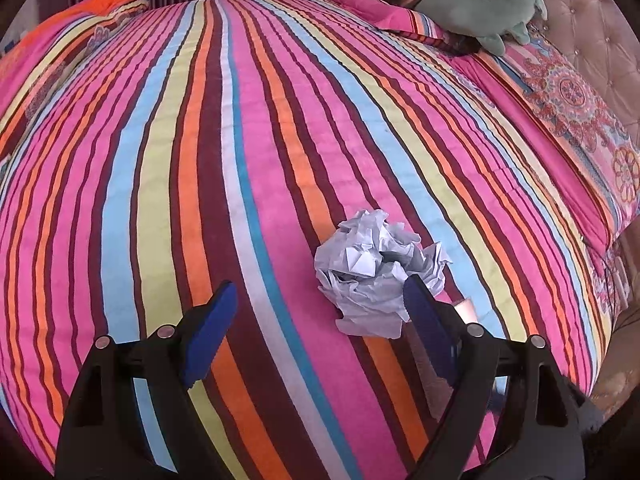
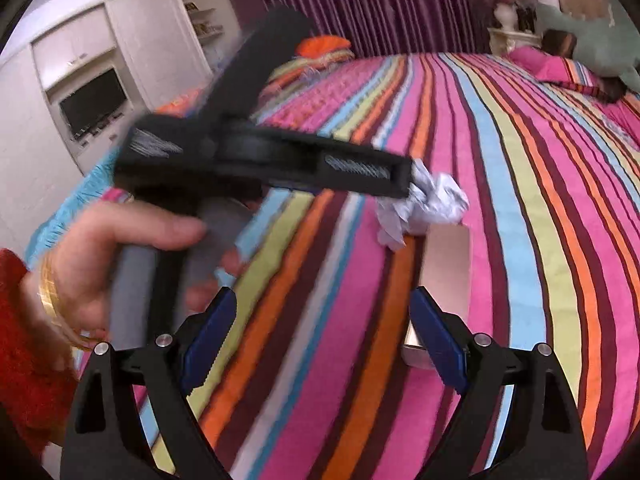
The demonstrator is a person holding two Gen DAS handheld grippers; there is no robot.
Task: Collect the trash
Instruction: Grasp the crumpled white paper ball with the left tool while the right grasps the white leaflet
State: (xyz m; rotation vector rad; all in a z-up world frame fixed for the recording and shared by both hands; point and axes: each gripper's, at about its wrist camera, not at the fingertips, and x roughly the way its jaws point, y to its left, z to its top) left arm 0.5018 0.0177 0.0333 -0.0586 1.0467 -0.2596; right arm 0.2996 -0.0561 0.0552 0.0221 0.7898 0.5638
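Observation:
A crumpled ball of white paper (image 1: pixel 378 270) lies on the striped bedspread (image 1: pixel 240 140). My left gripper (image 1: pixel 320 292) is open, just short of the paper; its right blue finger touches the paper's near right edge. In the right wrist view the same paper (image 2: pixel 430 202) lies just past the tip of the left gripper's body (image 2: pixel 260 156), held by a hand with a gold bangle. My right gripper (image 2: pixel 322 308) is open and empty above the bedspread. A small pale pink box (image 2: pixel 444 276) lies by its right finger, near the paper.
A green plush toy (image 1: pixel 476 4) and patterned pillows (image 1: pixel 572 104) lie at the head of the bed by a tufted headboard (image 1: pixel 592 20). Purple curtains (image 2: pixel 360 4), a nightstand (image 2: pixel 512 38) and white cabinets with a TV (image 2: pixel 94 102) stand beyond.

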